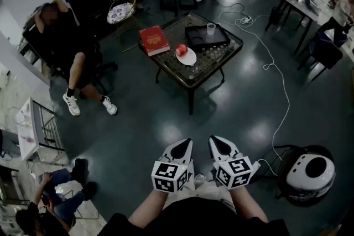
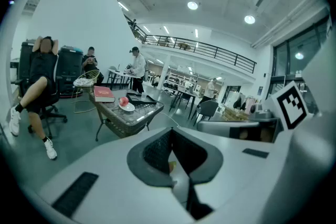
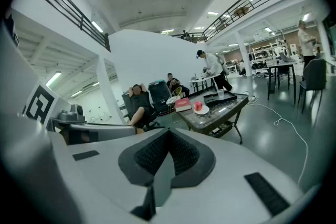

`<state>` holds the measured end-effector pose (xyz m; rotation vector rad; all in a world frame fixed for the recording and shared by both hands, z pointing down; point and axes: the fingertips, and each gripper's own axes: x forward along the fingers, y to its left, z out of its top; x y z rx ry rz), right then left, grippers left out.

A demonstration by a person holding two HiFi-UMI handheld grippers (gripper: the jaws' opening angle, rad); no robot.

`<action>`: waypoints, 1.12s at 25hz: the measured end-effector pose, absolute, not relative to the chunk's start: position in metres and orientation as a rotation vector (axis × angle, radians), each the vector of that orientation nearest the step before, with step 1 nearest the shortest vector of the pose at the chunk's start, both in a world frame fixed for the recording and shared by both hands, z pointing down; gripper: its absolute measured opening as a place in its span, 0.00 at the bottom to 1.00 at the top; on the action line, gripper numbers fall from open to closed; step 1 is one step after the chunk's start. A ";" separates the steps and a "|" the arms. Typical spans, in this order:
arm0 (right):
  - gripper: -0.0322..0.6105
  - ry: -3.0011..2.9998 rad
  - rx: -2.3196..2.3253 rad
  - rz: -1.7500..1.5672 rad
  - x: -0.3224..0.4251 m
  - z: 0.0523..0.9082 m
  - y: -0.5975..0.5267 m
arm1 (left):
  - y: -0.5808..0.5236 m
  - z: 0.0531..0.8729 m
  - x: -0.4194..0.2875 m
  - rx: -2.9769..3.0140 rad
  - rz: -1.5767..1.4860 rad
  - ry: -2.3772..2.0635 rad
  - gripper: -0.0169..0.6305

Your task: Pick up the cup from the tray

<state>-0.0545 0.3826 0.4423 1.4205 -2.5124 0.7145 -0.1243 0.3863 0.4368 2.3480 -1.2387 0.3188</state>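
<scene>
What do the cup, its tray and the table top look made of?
Cup: clear plastic or glass, see-through; too small to tell which.
Tray: black, matte-looking, probably plastic.
Table top: likely glass, glossy with light glints, on a dark frame.

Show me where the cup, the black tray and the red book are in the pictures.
cup [image 1: 211, 29]: head view, on the middle of its clear wall.
black tray [image 1: 200, 38]: head view, on its bare floor.
red book [image 1: 154, 40]: head view, on the middle of its cover.
</scene>
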 end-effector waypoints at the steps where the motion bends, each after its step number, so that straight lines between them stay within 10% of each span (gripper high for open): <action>1: 0.06 -2.515 1.411 0.699 -0.057 0.441 0.391 | 0.394 0.439 -0.125 2.352 0.325 -1.245 0.04; 28: 0.07 -2.612 1.301 0.601 -0.048 0.431 0.454 | 0.439 0.448 -0.101 2.325 0.356 -1.292 0.04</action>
